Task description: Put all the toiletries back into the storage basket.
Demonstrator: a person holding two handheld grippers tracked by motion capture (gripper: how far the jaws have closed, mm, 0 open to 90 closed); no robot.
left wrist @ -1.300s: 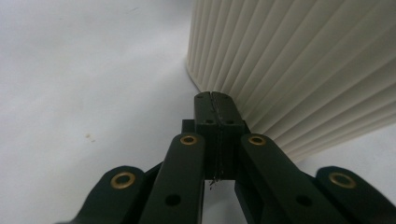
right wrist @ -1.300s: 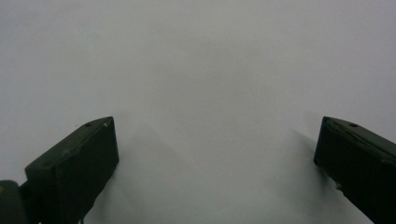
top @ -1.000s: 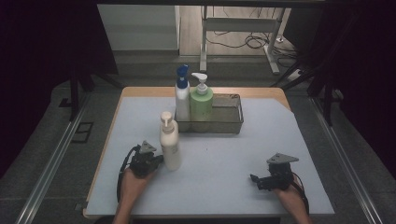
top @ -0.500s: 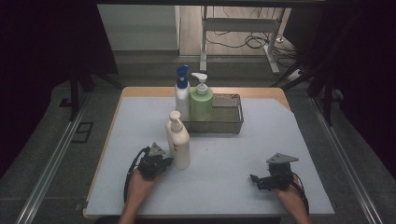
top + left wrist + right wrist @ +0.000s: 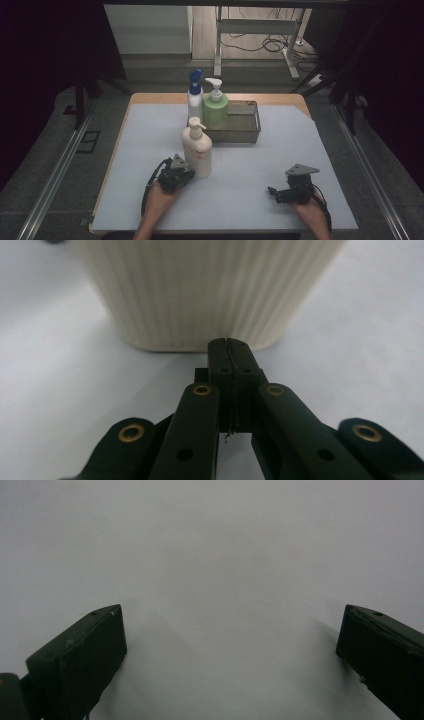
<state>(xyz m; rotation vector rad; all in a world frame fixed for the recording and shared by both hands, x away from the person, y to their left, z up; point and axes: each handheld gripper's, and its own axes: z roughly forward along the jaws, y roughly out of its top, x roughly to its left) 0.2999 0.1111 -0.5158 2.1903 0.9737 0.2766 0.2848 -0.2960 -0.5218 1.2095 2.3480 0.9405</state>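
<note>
Your left gripper (image 5: 186, 174) sits low on the table (image 5: 250, 200), its jaws pressed fully together with nothing between them. In the left gripper view, the closed tips (image 5: 230, 346) come right up to the bottom edge of the cream pump bottle (image 5: 210, 290); whether they actually touch its ribbed side cannot be told. From the high view, that bottle (image 5: 196, 148) stands upright on the pale table cover, just beside your left gripper and in front of the wire basket (image 5: 250, 131).

Your right gripper (image 5: 272, 192) rests near the front right of the table, well apart from the bottle and the basket. Its jaws are spread wide, and in the right gripper view (image 5: 230, 630) nothing but bare white surface lies between them.

At the back of the table, the basket holds a green pump bottle (image 5: 215, 107) at its left end, standing upright. A white spray bottle with a blue top (image 5: 195, 97) stands close against the green one on its left; you cannot tell from here whether it is inside the basket or just outside its left wall. The rest of the basket looks empty.

Your left hand (image 5: 160, 192) and right hand (image 5: 307, 207) come in from the near edge, each wrapped around its gripper, with the cables (image 5: 150, 180) trailing beside them.
</note>
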